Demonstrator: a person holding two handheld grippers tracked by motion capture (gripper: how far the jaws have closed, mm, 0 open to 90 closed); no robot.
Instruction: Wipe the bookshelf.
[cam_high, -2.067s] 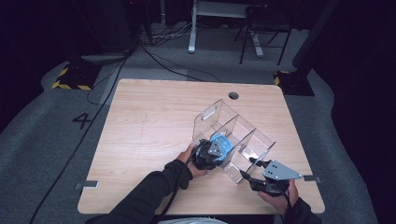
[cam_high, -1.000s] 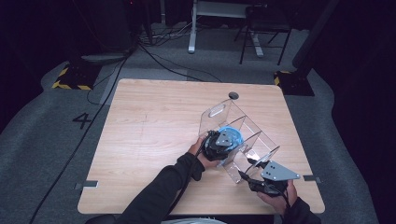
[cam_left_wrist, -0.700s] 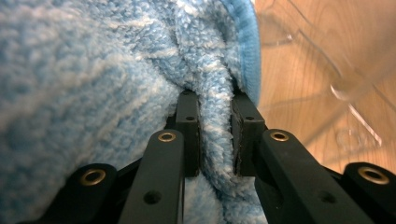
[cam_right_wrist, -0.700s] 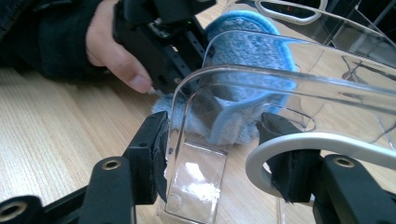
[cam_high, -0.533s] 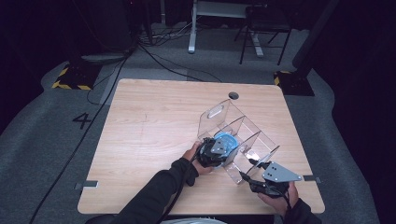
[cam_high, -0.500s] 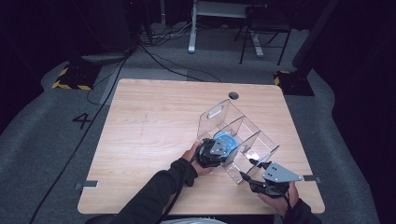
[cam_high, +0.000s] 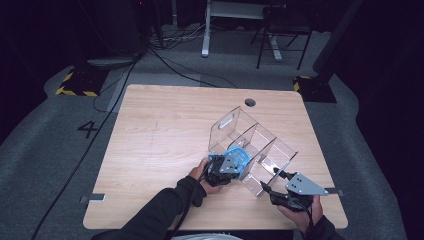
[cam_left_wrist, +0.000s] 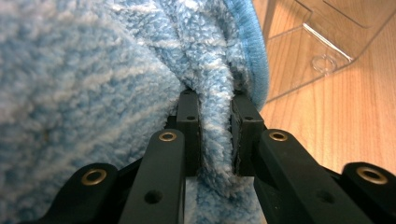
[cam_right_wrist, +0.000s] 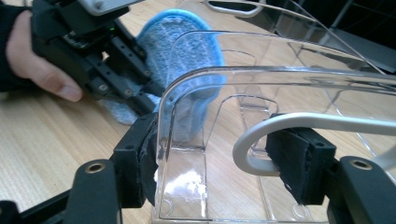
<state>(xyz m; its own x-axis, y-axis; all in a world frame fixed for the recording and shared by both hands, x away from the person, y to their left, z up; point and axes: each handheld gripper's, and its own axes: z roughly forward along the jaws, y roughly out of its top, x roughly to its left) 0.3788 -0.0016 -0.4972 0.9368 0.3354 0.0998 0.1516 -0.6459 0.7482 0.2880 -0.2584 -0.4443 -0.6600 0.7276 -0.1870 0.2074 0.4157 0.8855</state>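
A clear plastic organizer (cam_high: 260, 145) with several compartments stands at an angle on the wooden table (cam_high: 160, 140). My left gripper (cam_high: 227, 167) is at its near-left end, shut on a fluffy blue cloth (cam_high: 239, 156). In the left gripper view the pads (cam_left_wrist: 191, 135) pinch a fold of the cloth (cam_left_wrist: 93, 70). My right gripper (cam_high: 271, 181) straddles the organizer's near end. Its jaws have just been opening. The clear end wall (cam_right_wrist: 280, 84) and a silver handle (cam_right_wrist: 299, 121) sit between them, unpinched. The cloth (cam_right_wrist: 187, 37) lies against the wall's far side.
A round cable hole (cam_high: 250, 102) lies in the table's far edge. Bare wood spreads over the left half of the table. Beyond it are grey floor, cables and a chair base (cam_high: 280, 45).
My left hand has drawn the cloth back toward the near-left, out from the organizer's middle. The right gripper has stayed at the organizer's near end.
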